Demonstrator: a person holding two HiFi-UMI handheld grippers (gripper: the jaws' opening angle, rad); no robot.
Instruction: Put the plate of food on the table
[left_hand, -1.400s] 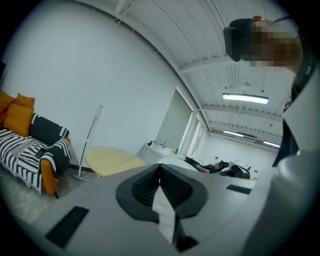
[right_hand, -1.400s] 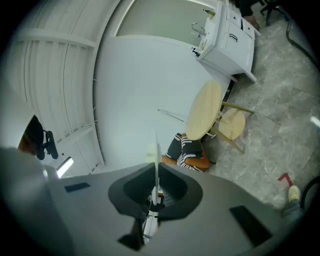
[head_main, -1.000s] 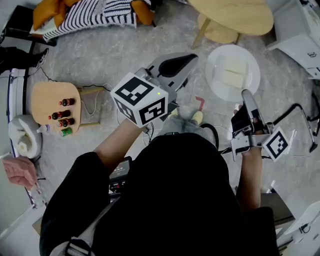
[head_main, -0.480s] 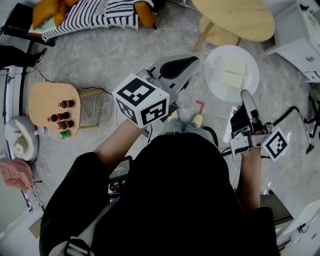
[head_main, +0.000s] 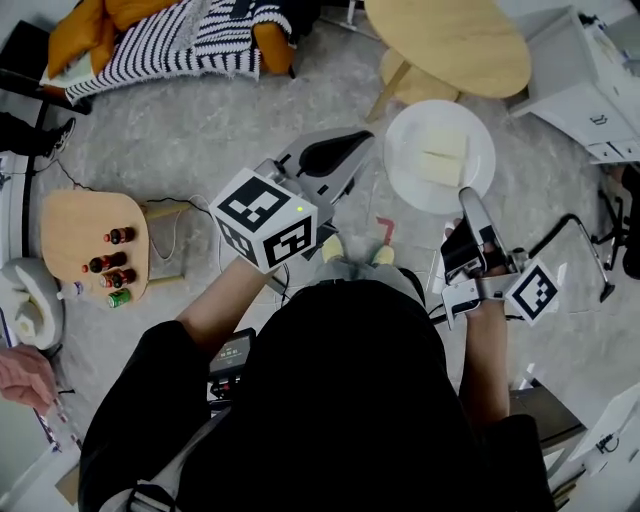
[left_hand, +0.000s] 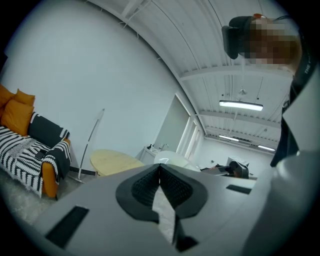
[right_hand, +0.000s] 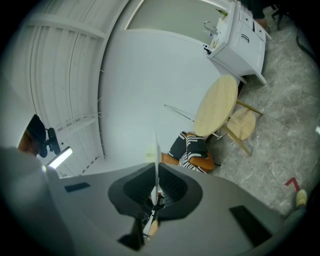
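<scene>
A white plate (head_main: 408, 172) carrying pale food slabs (head_main: 441, 156) hangs level over the floor, just short of the round wooden table (head_main: 450, 42). My right gripper (head_main: 467, 198) is shut on the plate's near rim. In the right gripper view the plate (right_hand: 156, 150) shows edge-on as a thin white line pinched between the pads, with the table (right_hand: 217, 106) beyond. My left gripper (head_main: 335, 152) is shut with nothing in it, held left of the plate. The left gripper view has its pads together (left_hand: 160, 181), the plate (left_hand: 170, 159) and table (left_hand: 112, 161) ahead.
A low stool (head_main: 412, 82) stands under the table's near side. A white cabinet (head_main: 585, 75) is at the right. A sofa with a striped blanket (head_main: 170, 40) is far left. A small side table with bottles (head_main: 95, 245) is at the left, a person's hand (head_main: 22, 375) below it.
The plate and my right gripper have shifted a little toward the round table. My left gripper moved along with them. The hand at the left edge dropped lower.
</scene>
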